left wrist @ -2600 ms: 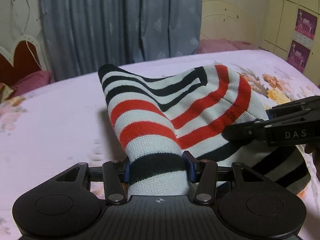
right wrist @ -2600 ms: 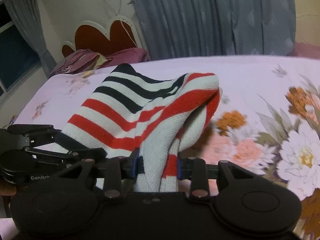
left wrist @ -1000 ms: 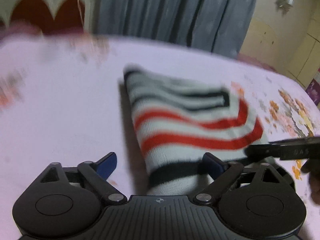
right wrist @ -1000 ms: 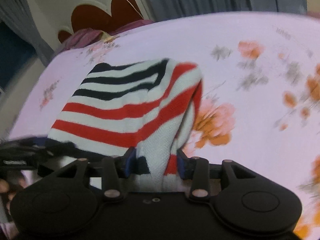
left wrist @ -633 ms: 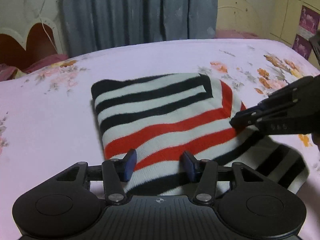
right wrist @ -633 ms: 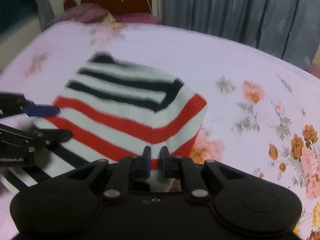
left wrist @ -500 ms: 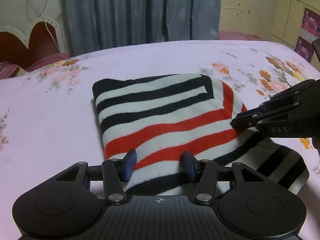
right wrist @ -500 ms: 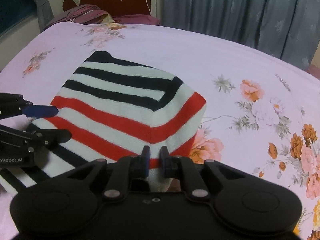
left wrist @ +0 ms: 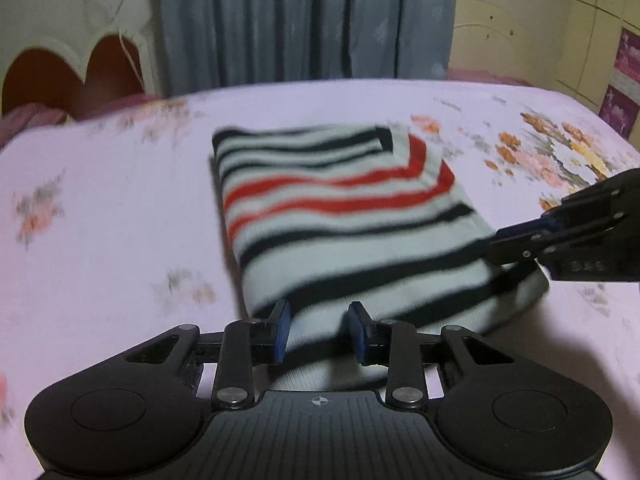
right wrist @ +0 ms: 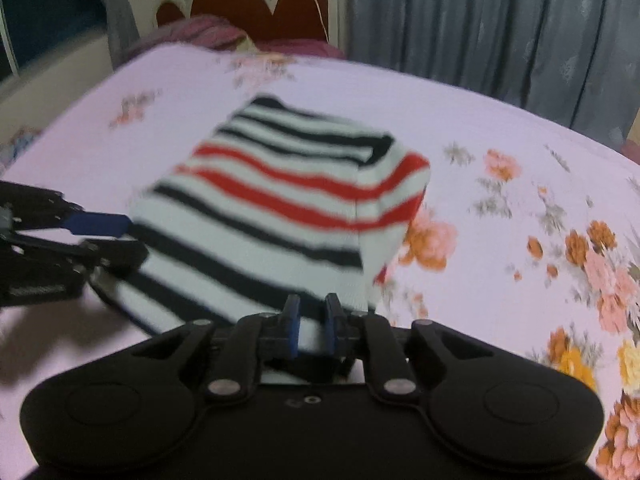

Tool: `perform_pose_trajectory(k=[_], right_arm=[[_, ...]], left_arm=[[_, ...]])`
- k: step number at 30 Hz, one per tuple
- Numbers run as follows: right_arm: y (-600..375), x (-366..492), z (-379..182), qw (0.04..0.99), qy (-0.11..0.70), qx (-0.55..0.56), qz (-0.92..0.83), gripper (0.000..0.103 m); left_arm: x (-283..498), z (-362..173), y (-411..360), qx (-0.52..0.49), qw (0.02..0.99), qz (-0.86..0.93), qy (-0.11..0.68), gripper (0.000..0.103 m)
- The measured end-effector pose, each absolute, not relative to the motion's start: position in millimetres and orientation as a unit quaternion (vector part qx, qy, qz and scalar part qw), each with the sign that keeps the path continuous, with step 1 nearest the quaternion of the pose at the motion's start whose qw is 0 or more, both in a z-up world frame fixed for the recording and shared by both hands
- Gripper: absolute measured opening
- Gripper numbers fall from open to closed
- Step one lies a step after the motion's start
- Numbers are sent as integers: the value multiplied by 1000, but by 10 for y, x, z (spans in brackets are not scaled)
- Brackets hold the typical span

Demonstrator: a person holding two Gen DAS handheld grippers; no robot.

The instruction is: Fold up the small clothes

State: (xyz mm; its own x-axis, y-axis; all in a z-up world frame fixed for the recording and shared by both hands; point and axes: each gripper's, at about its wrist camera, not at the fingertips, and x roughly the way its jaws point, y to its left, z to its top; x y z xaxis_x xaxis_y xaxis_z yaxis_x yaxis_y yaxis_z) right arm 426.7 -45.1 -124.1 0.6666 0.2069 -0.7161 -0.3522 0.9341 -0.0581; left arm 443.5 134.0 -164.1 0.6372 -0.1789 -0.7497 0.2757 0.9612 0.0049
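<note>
A small knit garment with white, black and red stripes lies folded flat on the pink bedsheet; it also shows in the right wrist view. My left gripper sits at its near edge with the jaws partly apart and cloth between them; whether they grip is unclear. It appears at the left of the right wrist view. My right gripper is at the garment's near right corner, jaws narrowly apart with white cloth between them. It appears at the right of the left wrist view.
The bed has a pink sheet with a flower print. A white and red headboard and purple pillows stand at the far end. Grey curtains hang behind. Cabinets line the right wall.
Both grippers have drawn back toward the garment's near edge, and both views are blurred by motion. The garment lies flat, folded, where it was lifted 2.6 s ago.
</note>
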Motion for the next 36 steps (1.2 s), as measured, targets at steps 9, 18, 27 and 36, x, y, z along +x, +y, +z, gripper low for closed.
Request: perform_pose_trajectory(k=[9,18,27,36], right_arm=[[-487,4267,-1405,906,393,-95,129,0],[-420,4245,-1414,904,399,-104,113,0],[-380,4220,-1450,903,395,-125,110,0],[-629,3660,-1078,935,337,-60,98,20]], left_arm=[[4357,-1817,1349,58,903,-117,409,31],[4312,-1854,1397,45,906,-105,407,31],[4314,-1851,1299,66,907,-87,406,31],[3858,-1498,1225,45,924,-34,378,32]])
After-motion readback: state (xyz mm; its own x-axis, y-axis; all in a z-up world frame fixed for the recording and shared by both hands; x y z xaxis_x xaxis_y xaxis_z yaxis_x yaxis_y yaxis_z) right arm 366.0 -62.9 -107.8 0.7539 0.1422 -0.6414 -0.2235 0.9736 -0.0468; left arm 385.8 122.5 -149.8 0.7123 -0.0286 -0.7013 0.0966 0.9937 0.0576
